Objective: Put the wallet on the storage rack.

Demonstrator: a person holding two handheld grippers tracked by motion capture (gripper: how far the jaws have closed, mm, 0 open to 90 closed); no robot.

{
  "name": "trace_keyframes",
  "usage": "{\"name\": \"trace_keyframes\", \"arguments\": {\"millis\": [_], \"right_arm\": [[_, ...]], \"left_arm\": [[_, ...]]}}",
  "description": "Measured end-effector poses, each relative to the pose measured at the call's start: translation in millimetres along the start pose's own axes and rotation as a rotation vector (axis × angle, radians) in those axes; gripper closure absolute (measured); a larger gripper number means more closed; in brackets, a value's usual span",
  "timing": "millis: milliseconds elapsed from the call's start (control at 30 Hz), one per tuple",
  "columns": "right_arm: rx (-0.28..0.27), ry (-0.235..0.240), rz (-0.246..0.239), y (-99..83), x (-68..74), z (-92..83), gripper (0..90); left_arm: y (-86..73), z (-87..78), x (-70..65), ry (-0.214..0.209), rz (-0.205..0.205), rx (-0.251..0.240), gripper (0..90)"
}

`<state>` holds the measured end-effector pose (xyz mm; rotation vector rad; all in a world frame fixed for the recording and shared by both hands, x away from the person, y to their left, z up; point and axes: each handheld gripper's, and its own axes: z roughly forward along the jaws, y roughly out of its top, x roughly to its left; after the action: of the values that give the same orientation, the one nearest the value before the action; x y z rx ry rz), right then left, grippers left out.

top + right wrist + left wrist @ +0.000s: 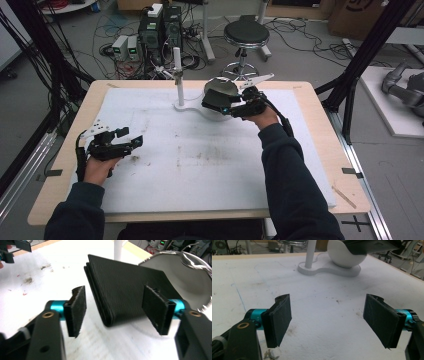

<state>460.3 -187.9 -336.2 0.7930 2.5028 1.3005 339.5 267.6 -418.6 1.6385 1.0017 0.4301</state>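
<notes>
We see a black folded wallet (125, 290) lying across the rim of a shiny bowl (190, 280) at the far side of the bench (175, 165). The right gripper (115, 311) has its jaws wide, one on each side of the wallet's near end, not pressing it. The left gripper (329, 320), near and left, stands wide too, holding nothing.

no readable text, labels, brands or numbers on anything in view
</notes>
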Motion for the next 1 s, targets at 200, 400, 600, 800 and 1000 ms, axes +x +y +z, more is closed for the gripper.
{"name": "trace_keyframes", "arguments": {"millis": [200,400,600,800,1000], "right_arm": [[-0.084,-0.070,0.006,-21.1,4.7,-33.5,27.0],[-0.153,-0.183,0.067,-58.3,11.8,-61.3,20.7],[-0.153,-0.297,0.071,-96.0,22.6,-77.6,20.7],[-0.151,-0.308,0.102,-118.6,28.5,-81.4,20.7],[-0.167,-0.293,0.122,-126.2,30.7,-82.1,20.6]], "left_arm": [[2.2,-0.8,-1.2,-0.001,0.031,-0.026,20.5],[4.9,0.3,-2.5,0.008,0.047,-0.055,20.4],[5.2,1.7,-2.7,0.029,0.075,-0.078,20.4],[7.8,1.5,-4.5,0.031,0.023,-0.112,16.6],[9.8,4.0,-7.8,0.033,0.050,-0.111,16.6]]}}
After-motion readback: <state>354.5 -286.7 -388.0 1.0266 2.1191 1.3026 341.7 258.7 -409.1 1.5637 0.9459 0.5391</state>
